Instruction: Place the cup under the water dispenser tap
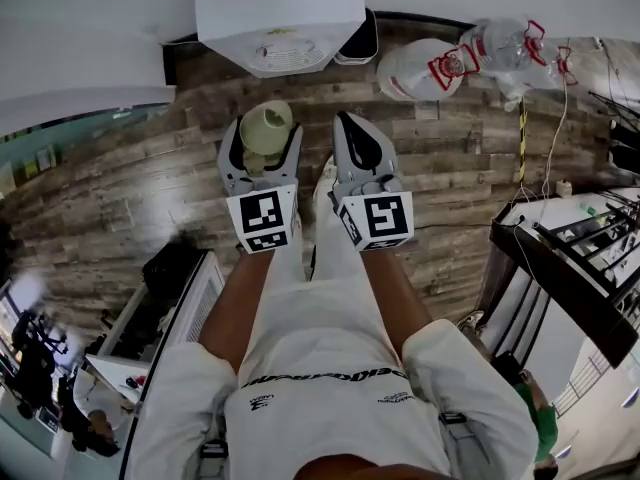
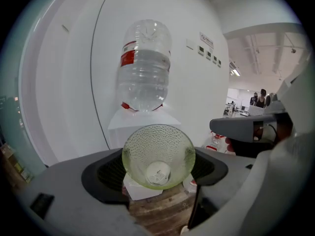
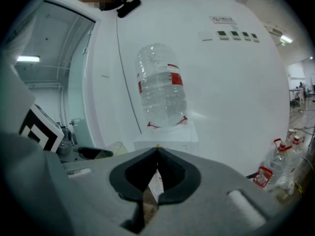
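Water dispenser stands ahead on the floor, apart from both grippers. Left gripper grips the green cup, mouth tilted back toward the person; right gripper is closed, empty.

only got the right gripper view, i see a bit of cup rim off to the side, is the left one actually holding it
Observer: Yes. The left tongs are shut on the green cup, and its open mouth faces that camera.
Operator: is it at the dispenser yet
Observer: Not yet. In the head view the cup sits short of the water dispenser, with wood floor showing between them.
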The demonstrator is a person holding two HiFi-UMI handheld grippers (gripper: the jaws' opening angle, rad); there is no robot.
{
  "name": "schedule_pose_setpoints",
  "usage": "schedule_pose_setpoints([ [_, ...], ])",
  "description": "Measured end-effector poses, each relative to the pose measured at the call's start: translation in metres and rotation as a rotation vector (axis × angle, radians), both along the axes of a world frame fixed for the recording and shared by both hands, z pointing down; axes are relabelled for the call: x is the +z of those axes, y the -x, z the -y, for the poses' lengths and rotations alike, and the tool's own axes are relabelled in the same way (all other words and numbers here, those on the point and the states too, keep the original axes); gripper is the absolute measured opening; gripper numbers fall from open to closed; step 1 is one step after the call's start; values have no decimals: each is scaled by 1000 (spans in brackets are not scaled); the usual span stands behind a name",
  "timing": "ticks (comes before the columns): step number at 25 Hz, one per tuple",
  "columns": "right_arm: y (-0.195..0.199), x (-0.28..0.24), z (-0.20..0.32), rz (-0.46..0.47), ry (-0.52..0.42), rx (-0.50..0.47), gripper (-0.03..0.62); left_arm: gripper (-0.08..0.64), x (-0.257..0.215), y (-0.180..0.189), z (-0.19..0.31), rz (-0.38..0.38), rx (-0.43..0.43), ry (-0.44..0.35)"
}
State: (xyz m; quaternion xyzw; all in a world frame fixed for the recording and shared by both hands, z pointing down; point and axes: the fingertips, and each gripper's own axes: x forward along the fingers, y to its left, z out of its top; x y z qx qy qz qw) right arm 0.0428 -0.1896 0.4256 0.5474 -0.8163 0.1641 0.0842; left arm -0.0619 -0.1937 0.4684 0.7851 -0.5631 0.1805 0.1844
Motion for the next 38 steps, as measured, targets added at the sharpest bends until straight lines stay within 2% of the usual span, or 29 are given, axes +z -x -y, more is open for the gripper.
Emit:
schedule_pose_setpoints([
  [8, -4, 71, 20, 1, 43, -2, 0, 374, 79, -8, 27, 21, 1, 44],
  [13, -4, 112, 28, 3, 68, 6, 0, 374, 126, -5, 44, 50, 6, 64],
  [18, 3, 146, 32, -2, 81, -5, 0, 376, 167, 1, 57, 47, -10, 75],
  [29, 8, 178, 42, -33, 68, -32, 0, 376, 240, 16, 84, 18, -63, 91],
  [38, 9, 191, 33, -31, 65, -37, 0, 377, 296, 21, 110, 66, -29, 88],
])
